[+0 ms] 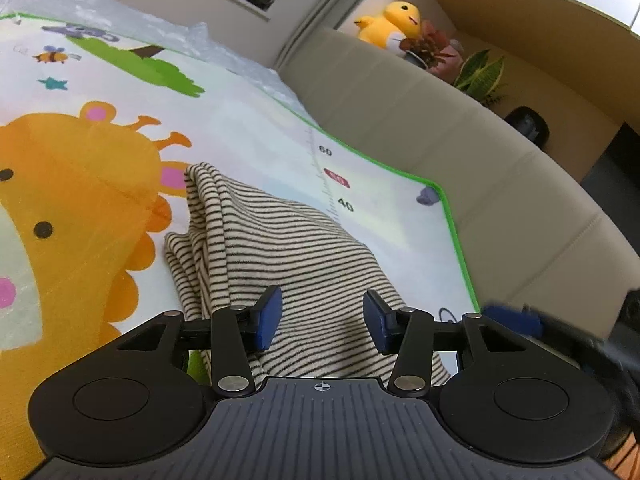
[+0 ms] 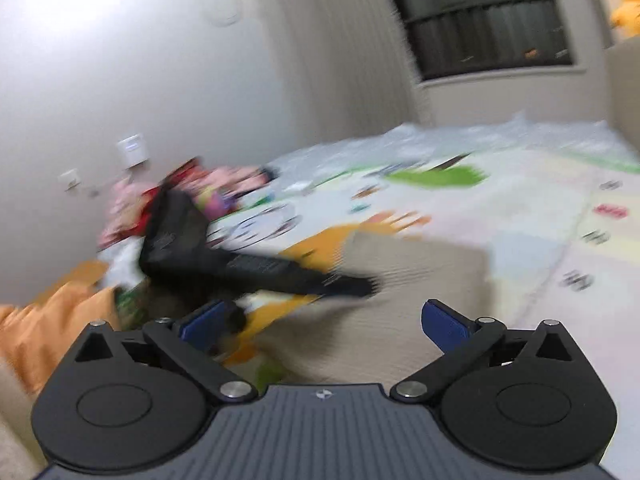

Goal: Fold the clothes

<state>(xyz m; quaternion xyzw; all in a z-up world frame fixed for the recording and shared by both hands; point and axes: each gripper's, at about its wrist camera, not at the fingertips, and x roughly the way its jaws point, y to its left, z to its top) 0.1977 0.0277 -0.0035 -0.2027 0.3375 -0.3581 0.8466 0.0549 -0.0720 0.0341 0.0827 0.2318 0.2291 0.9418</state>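
Observation:
A cream garment with thin dark stripes [image 1: 288,240] lies folded on the animal-print play mat [image 1: 260,120]. My left gripper [image 1: 322,308] hovers over its near part. The blue pads stand apart and press on nothing. At the right edge a blurred blue part of my right gripper [image 1: 512,318] shows by the mat's corner. The right wrist view is smeared. There my right gripper [image 2: 322,312] stands wide open and empty in front of the striped garment [image 2: 420,276]. The black left gripper [image 2: 224,256] reaches across the garment's left side.
A beige sofa [image 1: 460,152] runs along the mat's green edge, with a yellow plush duck [image 1: 394,22] and potted plants [image 1: 480,74] behind it. Bubble wrap [image 1: 120,12] lies at the mat's far end. A colourful clothes pile [image 2: 192,196] sits by the wall; orange fabric [image 2: 52,320] lies near left.

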